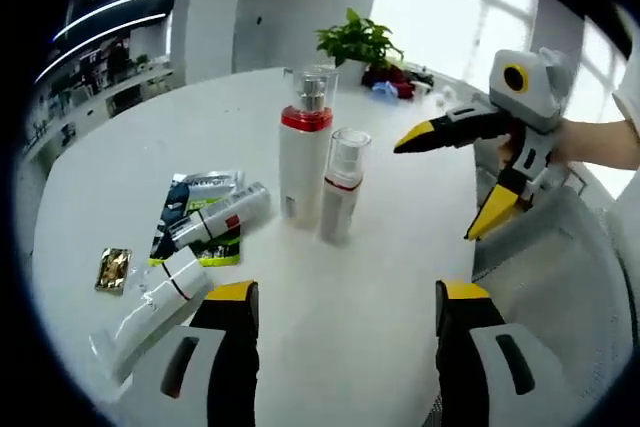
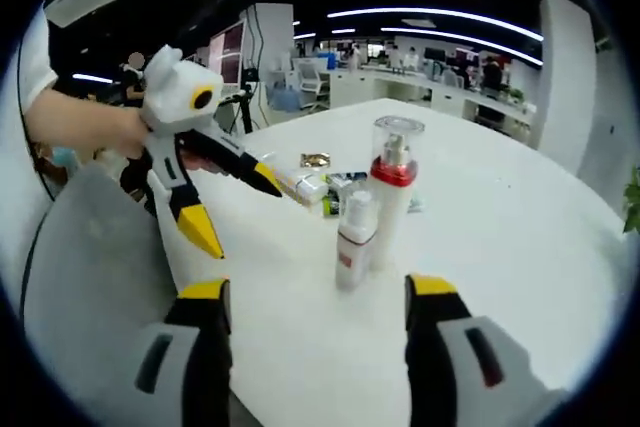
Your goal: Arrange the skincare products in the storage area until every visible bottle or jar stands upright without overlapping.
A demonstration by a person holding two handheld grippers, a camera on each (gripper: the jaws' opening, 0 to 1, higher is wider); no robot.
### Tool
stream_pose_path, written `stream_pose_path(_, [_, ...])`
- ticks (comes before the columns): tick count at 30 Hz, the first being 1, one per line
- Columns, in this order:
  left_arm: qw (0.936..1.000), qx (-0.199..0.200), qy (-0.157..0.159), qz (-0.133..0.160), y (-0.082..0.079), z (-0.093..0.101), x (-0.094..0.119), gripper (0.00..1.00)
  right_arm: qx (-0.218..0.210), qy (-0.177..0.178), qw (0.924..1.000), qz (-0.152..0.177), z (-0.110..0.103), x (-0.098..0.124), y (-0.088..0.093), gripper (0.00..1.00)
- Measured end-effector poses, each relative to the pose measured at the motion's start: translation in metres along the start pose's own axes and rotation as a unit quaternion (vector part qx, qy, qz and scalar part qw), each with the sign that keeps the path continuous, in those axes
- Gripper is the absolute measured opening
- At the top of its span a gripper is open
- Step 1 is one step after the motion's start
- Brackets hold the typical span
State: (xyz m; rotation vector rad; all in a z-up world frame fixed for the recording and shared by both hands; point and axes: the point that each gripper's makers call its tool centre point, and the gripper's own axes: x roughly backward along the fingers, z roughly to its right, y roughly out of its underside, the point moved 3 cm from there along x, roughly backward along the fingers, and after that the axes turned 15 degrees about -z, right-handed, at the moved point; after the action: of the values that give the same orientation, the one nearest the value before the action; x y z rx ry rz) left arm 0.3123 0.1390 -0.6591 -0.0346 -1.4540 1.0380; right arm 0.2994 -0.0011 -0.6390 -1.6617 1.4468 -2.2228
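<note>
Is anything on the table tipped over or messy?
Yes. Two white tubes lie flat beside some sachets, while the tall bottle and small pump bottle stand upright.

Left gripper view: white squeeze tube with black band (image 1: 150, 312) runs under the left jaw, its lower end cut off. Print on flat dark-and-green sachets (image 1: 200, 217) too small to read; grey-capped white tube (image 1: 222, 215) overlaps them. Right gripper view: same sachets (image 2: 345, 185) mostly hidden behind small white pump bottle (image 2: 354, 242)

White bottle (image 1: 304, 152), red band; yellow-tipped fingers (image 1: 232, 293).
</note>
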Motion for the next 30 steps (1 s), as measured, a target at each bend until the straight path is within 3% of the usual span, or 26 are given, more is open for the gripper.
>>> stream_pose_path(20, [0.9987, 0.045, -0.022, 0.005, 0.040, 0.007, 0.030, 0.77, -0.022, 0.003, 0.9997, -0.005, -0.014, 0.018, 0.018, 0.78])
stream_pose_path(30, [0.9970, 0.067, -0.036, 0.013, 0.050, 0.004, 0.046, 0.81, -0.039, 0.006, 0.9992, -0.006, -0.016, 0.026, 0.024, 0.84])
